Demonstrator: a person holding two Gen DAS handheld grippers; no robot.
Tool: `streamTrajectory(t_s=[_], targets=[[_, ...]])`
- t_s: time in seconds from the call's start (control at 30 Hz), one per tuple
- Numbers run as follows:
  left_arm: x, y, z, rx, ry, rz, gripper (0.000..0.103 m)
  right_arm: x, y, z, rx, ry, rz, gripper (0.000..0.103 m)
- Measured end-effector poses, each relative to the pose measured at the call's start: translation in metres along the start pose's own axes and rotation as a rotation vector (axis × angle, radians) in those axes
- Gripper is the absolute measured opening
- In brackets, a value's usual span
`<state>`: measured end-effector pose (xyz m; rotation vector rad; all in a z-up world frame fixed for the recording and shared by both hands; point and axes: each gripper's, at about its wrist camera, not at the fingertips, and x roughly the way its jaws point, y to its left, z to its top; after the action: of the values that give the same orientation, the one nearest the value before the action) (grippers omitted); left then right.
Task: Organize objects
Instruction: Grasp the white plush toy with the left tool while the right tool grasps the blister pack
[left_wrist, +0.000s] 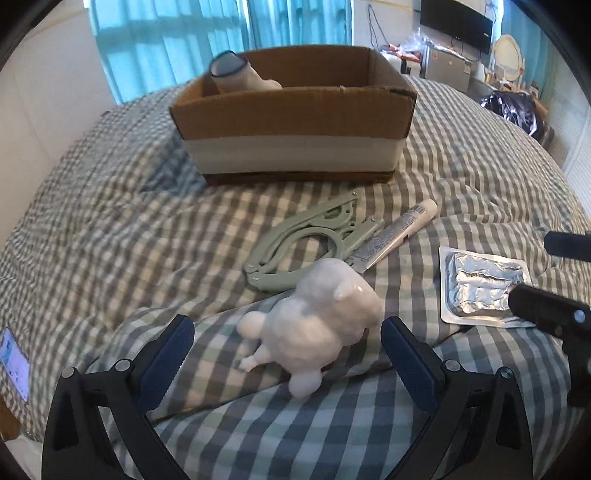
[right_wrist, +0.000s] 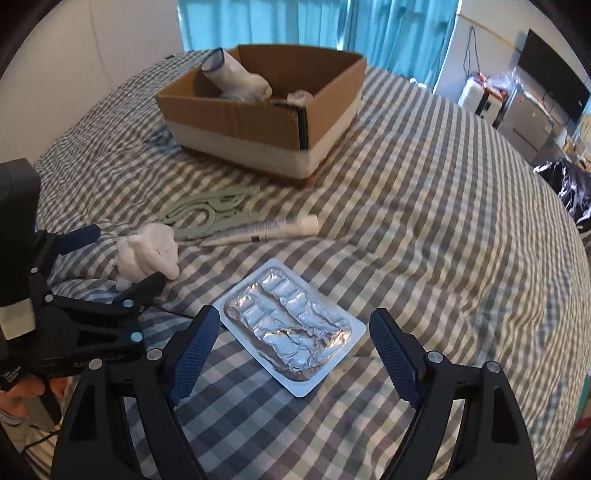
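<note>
A white lamb figurine stands on the checked bed cover, between the open fingers of my left gripper, not clamped; it also shows in the right wrist view. A foil blister pack lies just ahead of my open right gripper; the left wrist view shows it too. A green folding hanger and a white tube lie beyond. The cardboard box at the back holds a white sock.
The checked bed cover spreads all round and bulges under the figurine. A black bag, a TV and shelves stand off the bed at right. Blue curtains hang behind the box.
</note>
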<state>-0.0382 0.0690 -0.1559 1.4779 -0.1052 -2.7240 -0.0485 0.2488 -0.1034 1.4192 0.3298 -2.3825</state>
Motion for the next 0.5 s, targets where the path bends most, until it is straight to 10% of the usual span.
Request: streamTrajectory(t_s=[0.5], targets=[[0.006,0.01,-0.001,0.025,0.026,-0.093,0.084,0.029,0.023,-0.002,-0.145,0.069,0.041,0.083]])
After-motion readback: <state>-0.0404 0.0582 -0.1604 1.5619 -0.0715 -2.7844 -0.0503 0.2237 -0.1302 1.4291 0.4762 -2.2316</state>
